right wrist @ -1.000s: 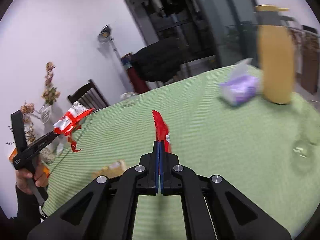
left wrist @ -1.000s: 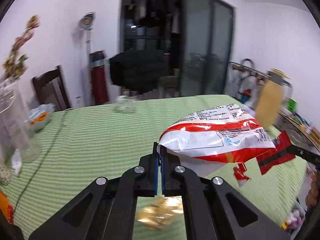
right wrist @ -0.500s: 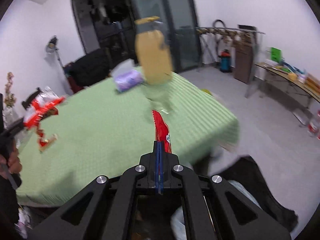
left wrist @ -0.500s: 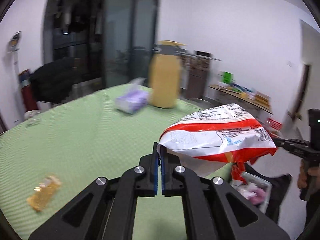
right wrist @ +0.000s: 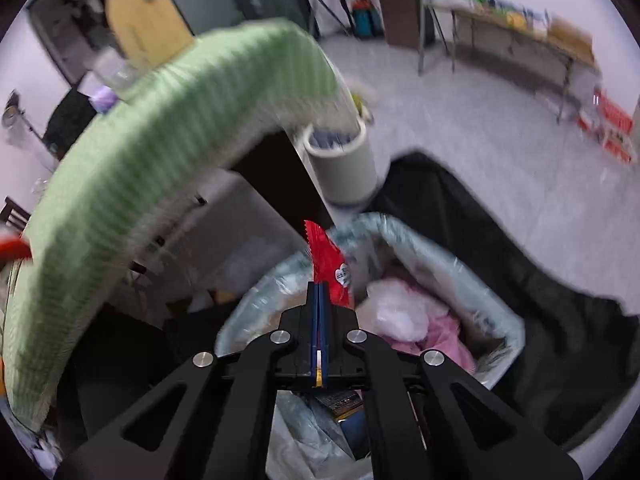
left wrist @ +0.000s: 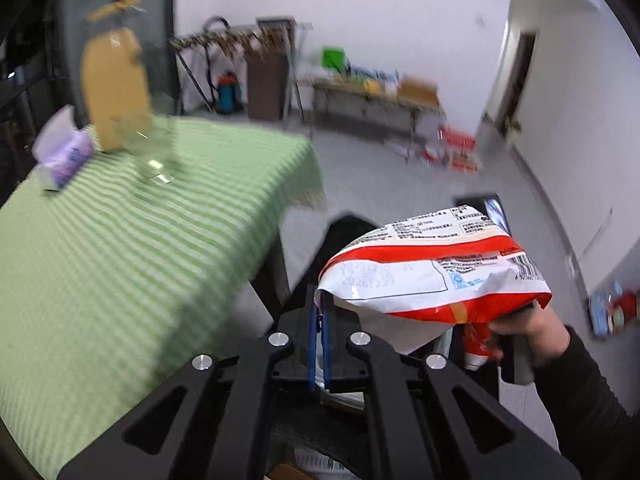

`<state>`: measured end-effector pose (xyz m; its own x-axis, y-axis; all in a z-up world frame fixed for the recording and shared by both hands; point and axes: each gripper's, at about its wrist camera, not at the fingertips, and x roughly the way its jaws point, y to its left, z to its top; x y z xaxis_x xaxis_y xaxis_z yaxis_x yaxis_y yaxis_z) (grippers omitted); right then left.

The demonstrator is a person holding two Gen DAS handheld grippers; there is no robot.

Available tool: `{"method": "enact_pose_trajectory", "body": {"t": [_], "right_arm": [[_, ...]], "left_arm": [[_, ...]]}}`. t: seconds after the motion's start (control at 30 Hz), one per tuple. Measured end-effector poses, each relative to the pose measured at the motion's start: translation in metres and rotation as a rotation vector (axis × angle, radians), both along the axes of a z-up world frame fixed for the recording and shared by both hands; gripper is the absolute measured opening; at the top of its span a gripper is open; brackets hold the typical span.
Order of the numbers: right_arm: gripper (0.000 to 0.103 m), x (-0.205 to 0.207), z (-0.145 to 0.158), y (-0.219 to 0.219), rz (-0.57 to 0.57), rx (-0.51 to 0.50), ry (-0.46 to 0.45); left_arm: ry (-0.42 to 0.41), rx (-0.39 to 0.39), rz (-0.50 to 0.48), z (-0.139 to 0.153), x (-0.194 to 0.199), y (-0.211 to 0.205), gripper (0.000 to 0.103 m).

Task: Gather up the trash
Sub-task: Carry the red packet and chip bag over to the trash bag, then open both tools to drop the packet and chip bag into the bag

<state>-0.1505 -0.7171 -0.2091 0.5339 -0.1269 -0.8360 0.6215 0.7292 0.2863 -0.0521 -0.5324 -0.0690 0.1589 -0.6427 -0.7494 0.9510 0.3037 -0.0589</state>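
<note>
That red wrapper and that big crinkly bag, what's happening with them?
A person is tidying up rubbish with a gripper in each hand. The left gripper is shut on the edge of a big red and white snack bag. The right gripper is shut on a small red wrapper, held right over the lined trash bin, which already has rubbish in it. Neither piece has been dropped yet. The green table is beside them.

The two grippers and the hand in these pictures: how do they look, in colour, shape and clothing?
Both the left gripper and the right gripper are matte black, with flat angular arms that have long cut-out slots and round silver bolt heads. Their narrow fingers carry blue pads. The hand seen in the left wrist view comes out of a long dark sleeve.
</note>
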Motion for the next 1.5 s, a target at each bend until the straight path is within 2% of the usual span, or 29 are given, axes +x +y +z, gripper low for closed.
{"method": "enact_pose_trajectory", "body": {"t": [0.13,0.2,0.37,0.43,0.5,0.6,0.77,0.97,1.03,1.07,1.13,1.17,1.2,1.27,1.33,1.43,1.5], "right_arm": [[0.001,0.009,-0.048,-0.011,-0.040,0.078,0.072],[0.001,0.015,-0.068,-0.013,-0.047,0.145,0.065],[0.002,0.016,-0.071,-0.012,-0.065,0.155,0.047],[0.007,0.009,-0.059,-0.017,-0.090,0.132,0.057],[0.025,-0.008,-0.039,-0.021,-0.119,0.087,0.045],[0.034,-0.038,-0.011,-0.031,-0.170,0.032,0.002],[0.035,-0.082,0.013,-0.041,-0.237,0.004,-0.041],[0.035,-0.101,0.025,-0.034,-0.261,-0.011,-0.067],[0.035,-0.097,0.025,-0.030,-0.253,-0.014,-0.074],[0.035,-0.097,0.026,-0.028,-0.251,-0.016,-0.078],[0.035,-0.095,0.028,-0.023,-0.239,-0.024,-0.078],[0.036,-0.095,0.030,-0.022,-0.236,-0.030,-0.076],[0.038,-0.093,0.031,-0.020,-0.232,-0.038,-0.071],[0.038,-0.090,0.033,-0.018,-0.226,-0.047,-0.070],[0.039,-0.087,0.039,-0.015,-0.221,-0.057,-0.077],[0.039,-0.081,0.049,-0.008,-0.206,-0.088,-0.075],[0.040,-0.076,0.058,-0.003,-0.198,-0.108,-0.079]], "left_arm": [[-0.007,0.131,-0.011,-0.045,-0.010,-0.031,0.000],[-0.004,0.177,-0.007,-0.061,-0.005,-0.038,0.000],[0.017,0.232,0.040,-0.089,0.011,-0.046,0.000],[0.021,0.241,0.041,-0.096,0.013,-0.047,0.000],[0.020,0.254,0.022,-0.102,0.009,-0.048,0.000],[0.010,0.257,-0.031,-0.106,-0.007,-0.051,0.000],[-0.052,0.328,-0.103,-0.131,-0.034,-0.074,0.000],[-0.077,0.418,-0.096,-0.173,-0.052,-0.113,0.004],[-0.046,0.443,-0.064,-0.187,-0.050,-0.123,0.025],[0.001,0.448,-0.052,-0.192,-0.047,-0.126,0.029],[0.071,0.454,-0.054,-0.193,-0.044,-0.123,0.054],[0.097,0.453,-0.063,-0.193,-0.043,-0.120,0.059],[0.102,0.449,-0.078,-0.191,-0.043,-0.116,0.063],[0.078,0.436,-0.099,-0.185,-0.044,-0.106,0.064],[0.059,0.412,-0.109,-0.176,-0.043,-0.099,0.072],[0.034,0.356,-0.070,-0.153,-0.037,-0.094,0.073],[0.046,0.277,-0.011,-0.125,-0.027,-0.091,0.073]]}}
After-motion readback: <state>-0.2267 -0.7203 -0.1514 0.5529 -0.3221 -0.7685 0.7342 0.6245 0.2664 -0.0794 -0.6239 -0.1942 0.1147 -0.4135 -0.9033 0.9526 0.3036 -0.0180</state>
